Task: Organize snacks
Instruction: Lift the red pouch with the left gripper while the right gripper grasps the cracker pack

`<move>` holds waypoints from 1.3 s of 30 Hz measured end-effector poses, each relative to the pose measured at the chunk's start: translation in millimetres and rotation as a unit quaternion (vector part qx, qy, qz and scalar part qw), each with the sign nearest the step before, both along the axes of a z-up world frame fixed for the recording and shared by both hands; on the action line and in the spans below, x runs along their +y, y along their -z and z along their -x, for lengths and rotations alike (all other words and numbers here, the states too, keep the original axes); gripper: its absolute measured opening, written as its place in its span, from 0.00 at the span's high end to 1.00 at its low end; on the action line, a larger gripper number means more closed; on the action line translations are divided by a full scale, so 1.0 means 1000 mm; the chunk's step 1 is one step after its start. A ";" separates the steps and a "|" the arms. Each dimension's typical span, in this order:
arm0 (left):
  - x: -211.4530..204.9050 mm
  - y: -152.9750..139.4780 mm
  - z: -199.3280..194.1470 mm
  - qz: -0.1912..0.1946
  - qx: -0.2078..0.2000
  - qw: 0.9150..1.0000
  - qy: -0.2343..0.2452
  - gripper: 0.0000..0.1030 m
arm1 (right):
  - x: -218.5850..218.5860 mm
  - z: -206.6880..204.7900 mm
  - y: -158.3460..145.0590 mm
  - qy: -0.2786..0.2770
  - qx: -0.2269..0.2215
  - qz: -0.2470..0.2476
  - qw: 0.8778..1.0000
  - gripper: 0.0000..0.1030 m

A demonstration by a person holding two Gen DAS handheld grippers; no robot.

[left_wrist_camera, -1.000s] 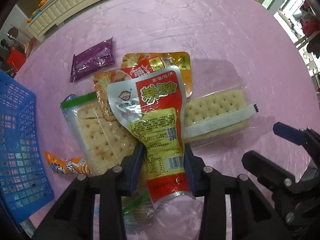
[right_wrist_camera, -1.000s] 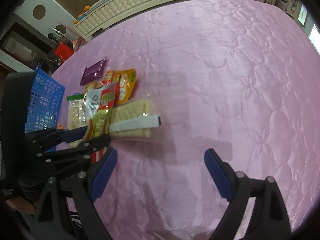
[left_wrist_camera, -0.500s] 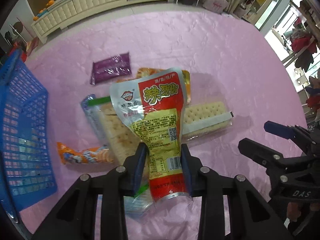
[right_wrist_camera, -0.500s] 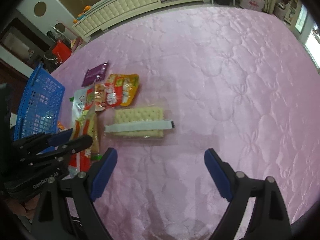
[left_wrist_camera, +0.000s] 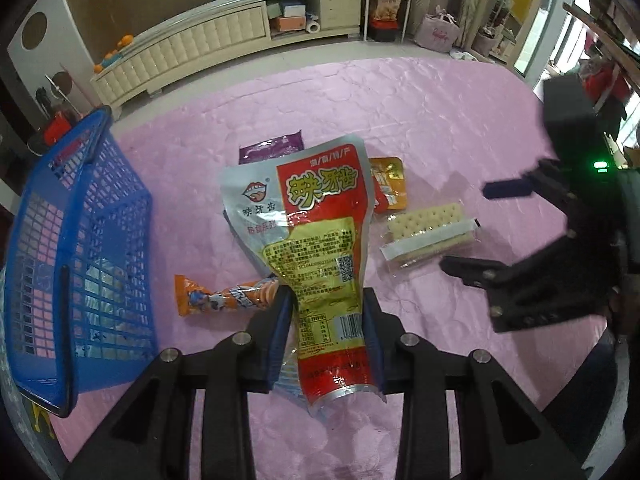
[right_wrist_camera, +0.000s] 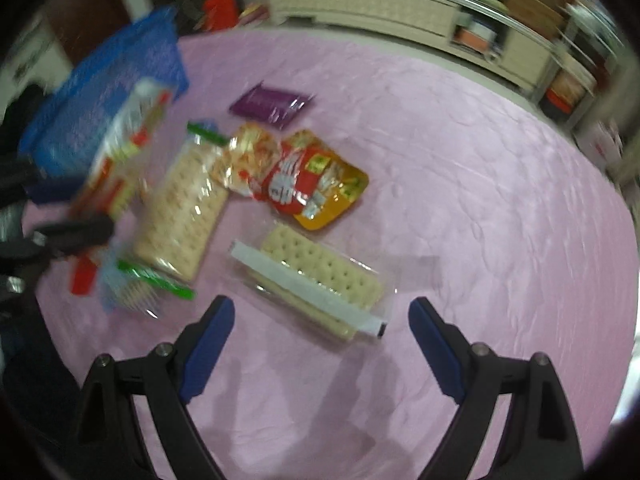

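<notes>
My left gripper (left_wrist_camera: 326, 332) is clenched on the lower part of the red-and-silver snack pouch (left_wrist_camera: 316, 224), which hangs clear of the pink tablecloth (left_wrist_camera: 400, 120). The blue basket (left_wrist_camera: 80, 240) sits at 9 o'clock of the pouch, and an orange snack tube (left_wrist_camera: 224, 294) lies between them. My right gripper (right_wrist_camera: 320, 334) is released and holds nothing; the clear cracker pack (right_wrist_camera: 320, 280) lies at 12 o'clock, just ahead of its fingertips. The purple packet (right_wrist_camera: 272, 106) lies farther off at 11 o'clock.

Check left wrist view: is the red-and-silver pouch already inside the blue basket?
No: the pouch is clamped in the left gripper, beside the basket, not inside it.
</notes>
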State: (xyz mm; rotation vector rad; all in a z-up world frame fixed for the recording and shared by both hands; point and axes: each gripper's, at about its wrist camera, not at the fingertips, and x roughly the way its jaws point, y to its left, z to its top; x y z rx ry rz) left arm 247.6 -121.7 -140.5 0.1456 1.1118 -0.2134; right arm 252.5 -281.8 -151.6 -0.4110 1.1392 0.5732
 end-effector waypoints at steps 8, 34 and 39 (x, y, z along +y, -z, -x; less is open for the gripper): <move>-0.016 0.017 -0.019 0.015 0.019 1.000 -0.003 0.69 | 0.023 -0.018 0.020 -0.134 0.015 0.017 0.991 0.11; -0.020 0.023 0.004 0.026 -0.005 1.000 -0.005 0.69 | 0.012 0.020 0.015 -0.111 -0.031 0.000 0.993 0.51; -0.007 0.003 0.019 0.040 -0.023 0.999 -0.006 0.69 | 0.007 0.044 -0.021 -0.047 -0.065 -0.012 0.997 0.51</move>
